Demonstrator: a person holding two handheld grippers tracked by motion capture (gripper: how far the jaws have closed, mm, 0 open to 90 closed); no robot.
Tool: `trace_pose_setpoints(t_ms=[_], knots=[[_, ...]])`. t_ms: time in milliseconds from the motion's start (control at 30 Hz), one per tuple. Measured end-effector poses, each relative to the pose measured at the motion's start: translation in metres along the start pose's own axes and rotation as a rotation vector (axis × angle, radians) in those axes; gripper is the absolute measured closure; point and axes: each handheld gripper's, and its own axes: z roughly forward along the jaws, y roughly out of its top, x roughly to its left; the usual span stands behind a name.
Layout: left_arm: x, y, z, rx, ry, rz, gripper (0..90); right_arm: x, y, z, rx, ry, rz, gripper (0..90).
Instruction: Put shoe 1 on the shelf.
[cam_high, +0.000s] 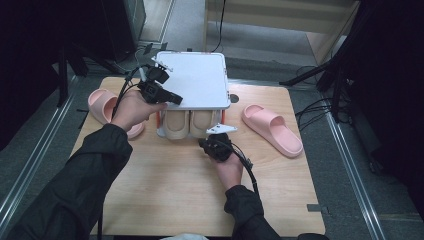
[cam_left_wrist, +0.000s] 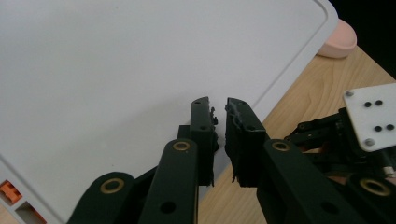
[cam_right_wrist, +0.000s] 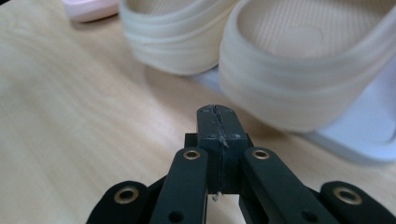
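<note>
A white two-tier rack (cam_high: 200, 80) is set at the table's (cam_high: 165, 190) far middle, bare wood left open on the near side. Two cream slippers (cam_high: 192, 125) are held on its lower shelf, pink slippers (cam_high: 272, 129) laid either side. The left gripper (cam_left_wrist: 219, 112) is held over the top panel's near-left edge, jaws barely parted around nothing. The right gripper (cam_right_wrist: 218, 122) is held just near of the cream slippers, jaws pressed together.

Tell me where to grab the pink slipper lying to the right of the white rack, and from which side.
Probably best at the strap arch of the pink slipper, coming down from above with the right tongs. The slipper lies sole-down on the table, apart from the white rack, so one jaw could slip under the raised strap.
</note>
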Motion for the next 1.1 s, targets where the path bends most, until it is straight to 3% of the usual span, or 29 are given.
trace_pose_setpoints(t_ms=[100,200,300,433,733,800,933,1100], knots=[[-0.009,-0.002,-0.006,0.018,-0.006,0.011,75.8,0.001,-0.005,-0.015,0.023,0.025,-0.022,88.9],[-0.016,-0.005,-0.016,0.0,-0.003,0.014,73.2,0.001,-0.007,-0.033,0.038,0.035,-0.042,88.7],[-0.023,-0.011,-0.03,-0.025,-0.017,0.012,70.5,-0.007,-0.01,-0.057,0.04,0.072,-0.01,86.9],[-0.03,-0.022,-0.041,-0.039,-0.034,0.004,67.8,-0.02,-0.009,-0.077,0.01,0.092,0.019,83.8],[-0.035,-0.049,-0.055,-0.041,-0.022,-0.014,61.1,-0.047,-0.025,-0.093,0.091,0.066,0.029,77.3],[-0.036,-0.055,-0.058,-0.047,-0.015,-0.015,60.3,-0.051,-0.028,-0.098,0.086,0.064,0.017,77.0],[-0.037,-0.067,-0.06,-0.047,0.001,-0.012,58.6,-0.059,-0.031,-0.107,0.082,0.071,0.043,76.4],[-0.031,-0.085,-0.059,-0.053,0.009,-0.037,57.3,-0.062,-0.034,-0.117,0.073,0.067,0.026,72.2]])
